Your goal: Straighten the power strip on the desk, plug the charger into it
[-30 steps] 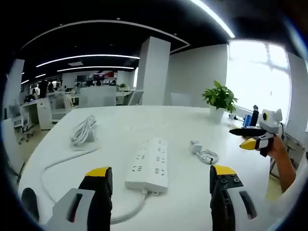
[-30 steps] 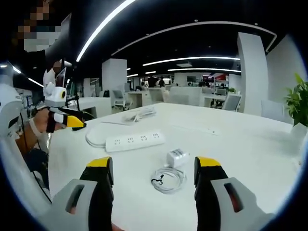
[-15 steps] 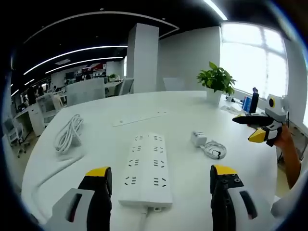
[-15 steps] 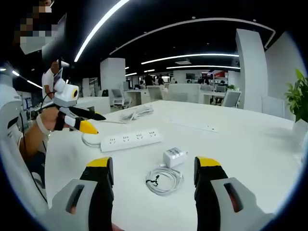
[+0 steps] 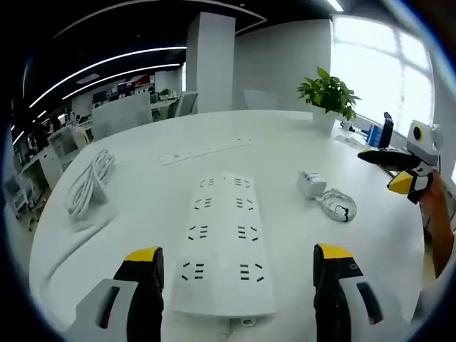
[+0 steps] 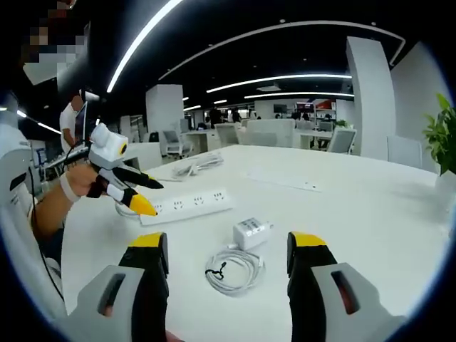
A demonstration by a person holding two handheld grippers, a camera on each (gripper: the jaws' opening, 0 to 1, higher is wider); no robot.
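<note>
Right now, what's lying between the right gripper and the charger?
In the right gripper view, the charger's coiled white cable lies between the open right gripper and the charger; around it is bare desk.

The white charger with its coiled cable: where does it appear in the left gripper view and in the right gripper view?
Left gripper view: the charger lies right of centre, right of the power strip.
Right gripper view: the charger lies at centre, between the jaws, nearer than the power strip.
Shared landmark: the power strip.
</note>
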